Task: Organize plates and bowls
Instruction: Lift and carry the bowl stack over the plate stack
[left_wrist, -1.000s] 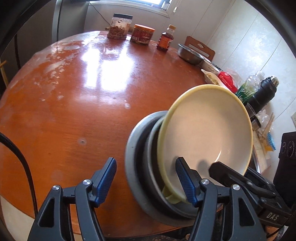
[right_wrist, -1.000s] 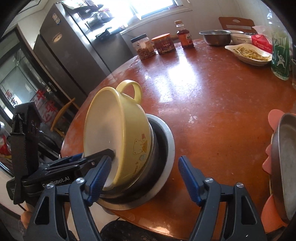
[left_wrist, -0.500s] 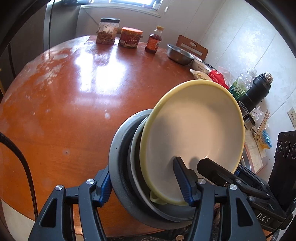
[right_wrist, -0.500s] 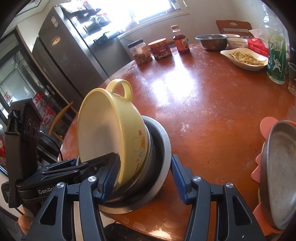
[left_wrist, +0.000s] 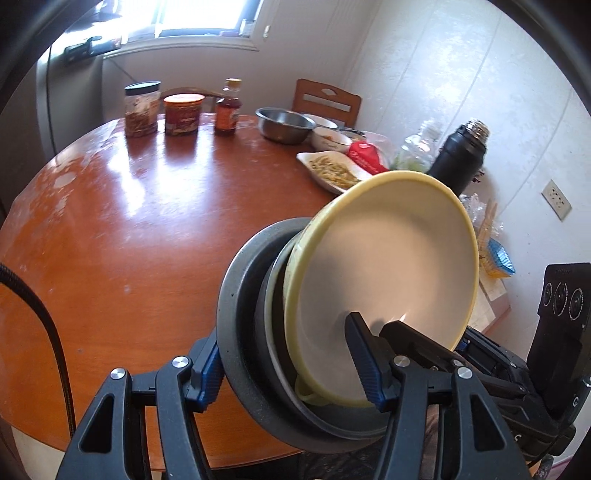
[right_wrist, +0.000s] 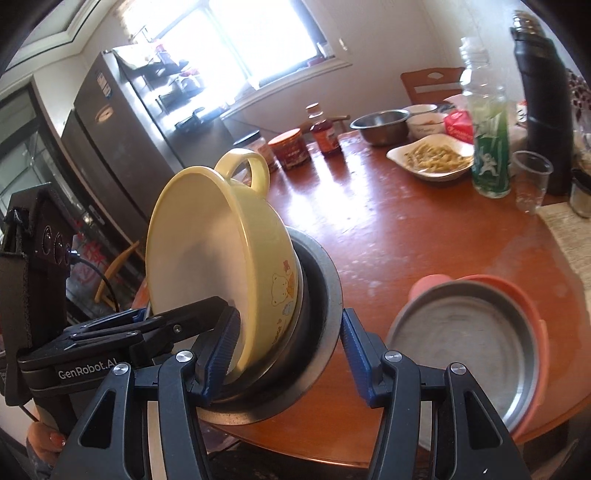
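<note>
A yellow handled bowl (left_wrist: 384, 266) sits nested in a grey metal plate stack (left_wrist: 240, 314), all tilted on edge over the round table's near rim. My left gripper (left_wrist: 288, 362) is shut on the stack, one finger behind the grey plate, one inside the yellow bowl. In the right wrist view my right gripper (right_wrist: 288, 343) is shut on the same stack (right_wrist: 317, 295), one finger inside the yellow bowl (right_wrist: 221, 236), one behind the grey plate. A pink-rimmed metal plate (right_wrist: 472, 343) lies on the table at the right.
The brown round table (left_wrist: 129, 206) carries jars (left_wrist: 142, 109), a sauce bottle (left_wrist: 227, 107), a steel bowl (left_wrist: 284, 123), a dish of noodles (left_wrist: 332, 171), a black flask (left_wrist: 458, 158), a green bottle (right_wrist: 489, 147) and a plastic cup (right_wrist: 532, 181). A fridge (right_wrist: 110, 147) stands at the left.
Both grippers closed on the bowl and plate stack from opposite sides. The stack has risen and tilted more, and both cameras have lifted.
</note>
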